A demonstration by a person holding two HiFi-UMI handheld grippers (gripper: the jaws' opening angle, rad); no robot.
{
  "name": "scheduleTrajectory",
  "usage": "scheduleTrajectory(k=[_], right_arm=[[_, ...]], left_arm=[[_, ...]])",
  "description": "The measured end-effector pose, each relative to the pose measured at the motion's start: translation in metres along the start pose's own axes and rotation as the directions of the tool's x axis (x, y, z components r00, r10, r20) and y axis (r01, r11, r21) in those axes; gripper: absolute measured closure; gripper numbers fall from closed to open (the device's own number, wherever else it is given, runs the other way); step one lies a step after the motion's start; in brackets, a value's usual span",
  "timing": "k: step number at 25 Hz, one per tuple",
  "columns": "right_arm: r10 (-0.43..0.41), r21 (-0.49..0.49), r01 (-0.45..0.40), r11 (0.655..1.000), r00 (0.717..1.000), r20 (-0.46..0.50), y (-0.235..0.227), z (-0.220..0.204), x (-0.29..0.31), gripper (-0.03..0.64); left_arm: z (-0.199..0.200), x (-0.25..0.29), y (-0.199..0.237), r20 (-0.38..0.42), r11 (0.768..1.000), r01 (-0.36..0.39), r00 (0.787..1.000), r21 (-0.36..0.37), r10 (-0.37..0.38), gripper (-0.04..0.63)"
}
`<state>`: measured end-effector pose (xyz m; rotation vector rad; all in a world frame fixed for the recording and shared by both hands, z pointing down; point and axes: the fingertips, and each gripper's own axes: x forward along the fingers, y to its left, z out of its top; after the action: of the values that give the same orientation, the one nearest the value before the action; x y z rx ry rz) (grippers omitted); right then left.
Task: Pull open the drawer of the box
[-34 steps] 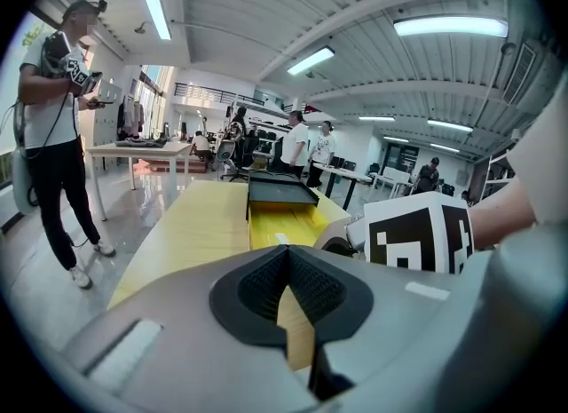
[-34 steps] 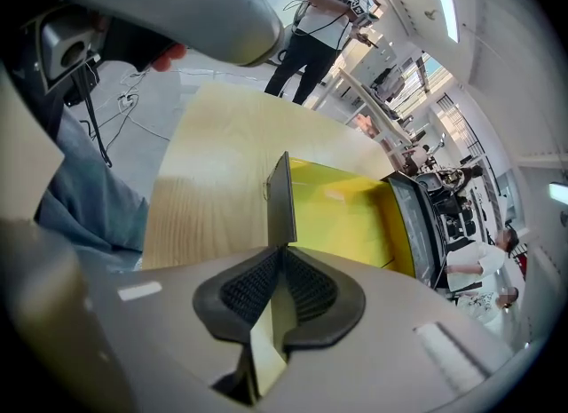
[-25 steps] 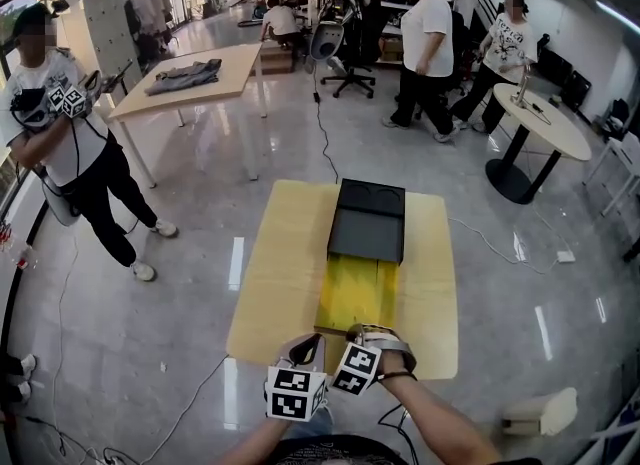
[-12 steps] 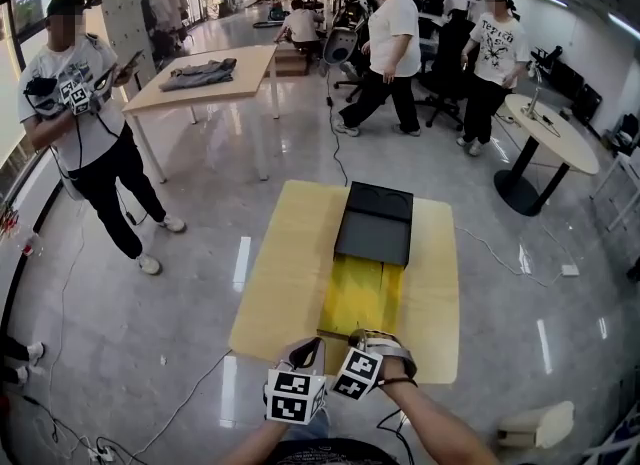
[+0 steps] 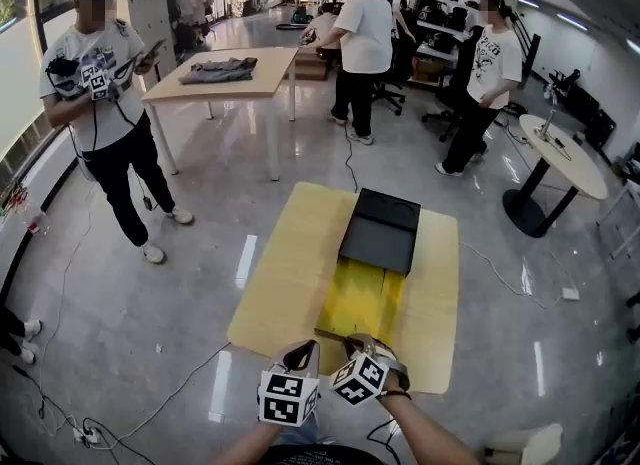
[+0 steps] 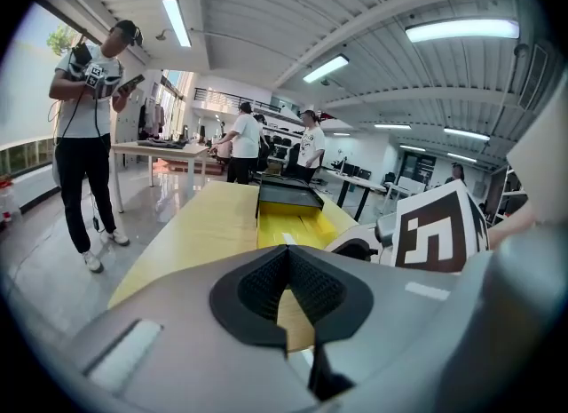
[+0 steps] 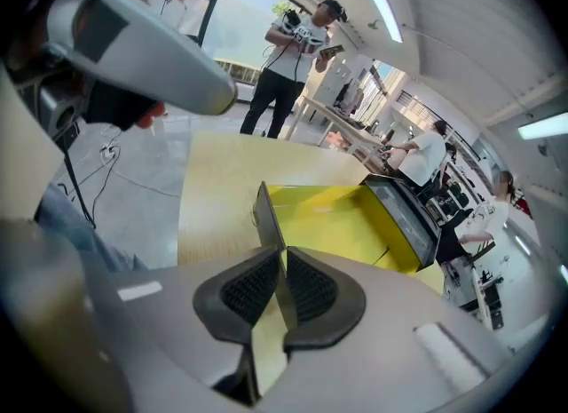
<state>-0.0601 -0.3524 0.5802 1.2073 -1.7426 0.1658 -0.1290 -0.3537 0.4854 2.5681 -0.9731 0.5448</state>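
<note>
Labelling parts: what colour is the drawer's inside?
Bright yellow; the drawer shows best in the head view.

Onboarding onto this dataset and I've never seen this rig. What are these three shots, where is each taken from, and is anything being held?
No robot here: a person holds a two-jaw gripper in each hand. The head view is from a camera on their head, looking steeply down; the other two come from cameras riding on each gripper, looking along its jaws. The marker cubes are part of the grippers. On the wooden table stands a black box with its yellow drawer pulled far out toward the person. The right gripper is shut on the drawer's front panel. The left gripper is shut on nothing, close beside it.
</note>
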Motion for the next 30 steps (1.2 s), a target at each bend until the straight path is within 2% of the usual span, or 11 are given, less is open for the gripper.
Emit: scheduleTrajectory(k=[6,11,14,21,30], right_arm=[[0.019,0.176,-0.039,0.984,0.994,0.112,0.019,-0.013,-0.05,0.602],[0.019,0.316,-0.086,0.945,0.978,0.21,0.053,-0.016,-0.094,0.611],[0.011,0.382,-0.114,0.917,0.965,0.263,0.055,-0.03,-0.124,0.611],[-0.017,0.471,-0.172,0.865,0.929,0.369,0.086,-0.023,-0.148,0.611],[-0.05,0.494,-0.198,0.847,0.895,0.443,0.126,-0.019,-0.171,0.611]], left_arm=[[-0.015,-0.031,-0.036,0.019,1.0,-0.02,1.0,0.01,0.02,0.578],[-0.038,-0.069,-0.06,0.04,0.999,-0.036,0.999,0.01,0.036,0.578],[-0.045,-0.082,-0.09,0.046,0.999,-0.046,0.998,0.023,0.045,0.58],[-0.066,-0.105,-0.094,0.068,0.998,-0.059,0.996,0.036,0.056,0.58],[-0.098,-0.135,-0.094,0.083,0.996,-0.087,0.993,0.036,0.084,0.583]])
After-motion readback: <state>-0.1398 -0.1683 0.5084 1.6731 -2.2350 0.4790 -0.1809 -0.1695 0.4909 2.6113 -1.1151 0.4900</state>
